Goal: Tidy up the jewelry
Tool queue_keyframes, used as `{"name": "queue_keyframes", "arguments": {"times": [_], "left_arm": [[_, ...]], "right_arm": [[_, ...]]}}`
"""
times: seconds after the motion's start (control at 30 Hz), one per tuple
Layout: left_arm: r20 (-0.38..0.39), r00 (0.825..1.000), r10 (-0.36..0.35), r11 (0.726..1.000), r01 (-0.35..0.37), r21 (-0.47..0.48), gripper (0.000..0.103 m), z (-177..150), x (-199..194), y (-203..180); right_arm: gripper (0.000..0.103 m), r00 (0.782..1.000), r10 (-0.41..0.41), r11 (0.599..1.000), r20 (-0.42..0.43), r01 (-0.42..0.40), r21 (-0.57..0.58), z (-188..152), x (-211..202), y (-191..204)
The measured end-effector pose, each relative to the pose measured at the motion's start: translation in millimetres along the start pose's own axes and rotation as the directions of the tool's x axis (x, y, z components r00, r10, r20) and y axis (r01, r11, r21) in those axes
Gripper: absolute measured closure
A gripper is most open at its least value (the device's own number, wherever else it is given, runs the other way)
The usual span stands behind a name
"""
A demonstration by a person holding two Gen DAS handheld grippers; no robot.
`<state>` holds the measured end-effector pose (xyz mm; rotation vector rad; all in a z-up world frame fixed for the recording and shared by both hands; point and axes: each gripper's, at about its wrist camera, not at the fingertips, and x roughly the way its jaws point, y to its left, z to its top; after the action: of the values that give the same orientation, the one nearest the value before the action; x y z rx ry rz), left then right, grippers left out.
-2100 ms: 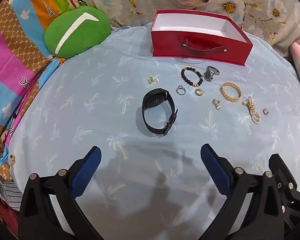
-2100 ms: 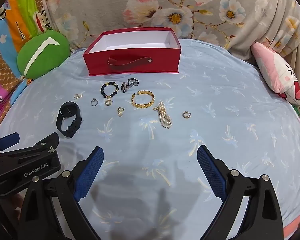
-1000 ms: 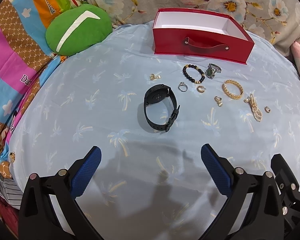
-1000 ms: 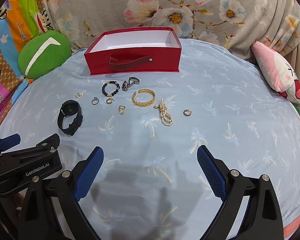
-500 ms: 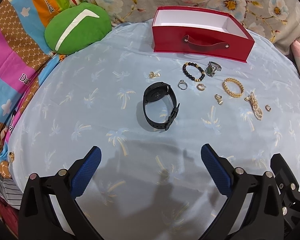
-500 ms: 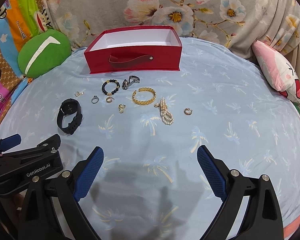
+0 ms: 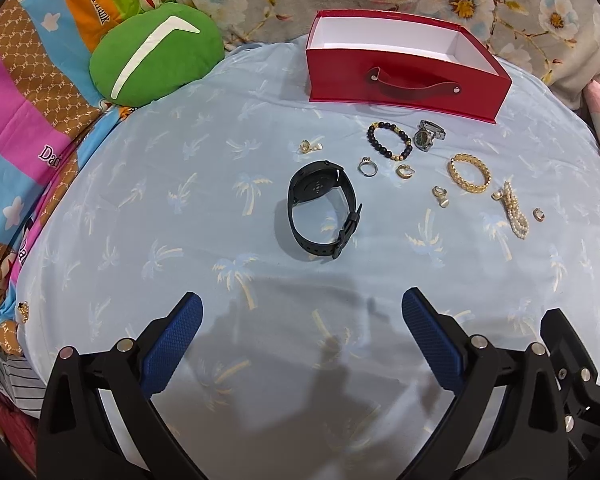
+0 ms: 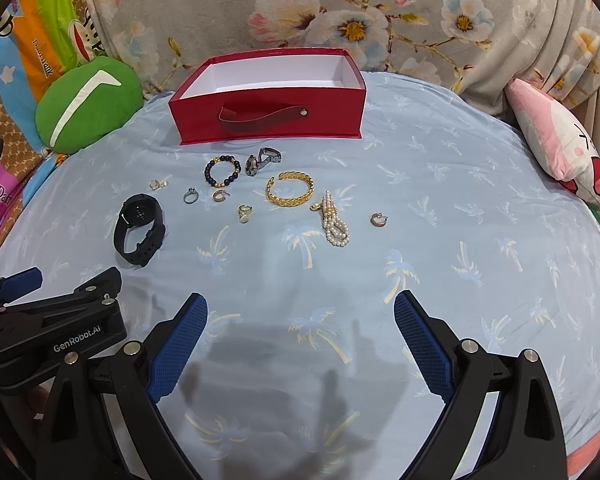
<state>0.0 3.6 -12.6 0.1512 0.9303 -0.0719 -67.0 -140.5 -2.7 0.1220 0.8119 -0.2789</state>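
Note:
An open red box [image 7: 404,76] [image 8: 268,116] with a white inside stands at the far side of the blue palm-print sheet. In front of it lie a black smartwatch [image 7: 322,210] [image 8: 139,229], a dark bead bracelet [image 7: 389,141] [image 8: 222,171], a silver watch [image 7: 429,136] [image 8: 262,160], a gold bangle [image 7: 469,173] [image 8: 289,194], a pearl strand [image 7: 512,210] [image 8: 334,224] and several small rings. My left gripper [image 7: 302,326] is open and empty, short of the smartwatch. My right gripper [image 8: 300,328] is open and empty, short of the pearls.
A green round cushion [image 7: 154,54] [image 8: 86,104] lies at the far left. A pink plush pillow [image 8: 560,148] lies at the right edge. Floral fabric rises behind the box. A colourful quilt [image 7: 24,92] borders the sheet on the left.
Both views have shifted only slightly; the jewelry and box sit a little differently in frame. Both grippers stay open and empty.

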Motion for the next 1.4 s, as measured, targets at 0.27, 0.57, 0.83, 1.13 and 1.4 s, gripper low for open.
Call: {"name": "queue_keyframes", "arguments": {"times": [0.27,0.57,0.83,1.13,1.4], "left_arm": [[-0.005,1.000,0.002,1.000,-0.002,-0.004,0.005,-0.8,0.6,0.9],[-0.011,1.000,-0.001,1.000,0.001,-0.009,0.005,-1.4,1.2,2.0],[-0.022,1.000,-0.008,1.000,0.008,-0.001,0.005,-0.7,3.0,0.7],[-0.045,0.999,-0.007,1.000,0.007,0.001,0.005,0.7,13.2,4.1],[-0.052,0.998,-0.029,0.996,0.024,-0.090,0.005,23.2,36.7,31.7]], "right_arm": [[0.010,1.000,0.001,1.000,-0.002,-0.001,0.000,0.5,0.2,-0.3],[0.010,1.000,-0.001,1.000,-0.003,0.001,0.004,-1.5,2.6,0.6],[0.010,1.000,-0.001,1.000,-0.009,0.001,0.010,-1.2,4.0,-0.4],[0.010,1.000,-0.009,1.000,-0.018,0.009,0.006,1.1,9.2,-2.7],[0.010,1.000,-0.016,0.999,0.016,0.015,0.044,30.3,29.5,-27.2]]}}
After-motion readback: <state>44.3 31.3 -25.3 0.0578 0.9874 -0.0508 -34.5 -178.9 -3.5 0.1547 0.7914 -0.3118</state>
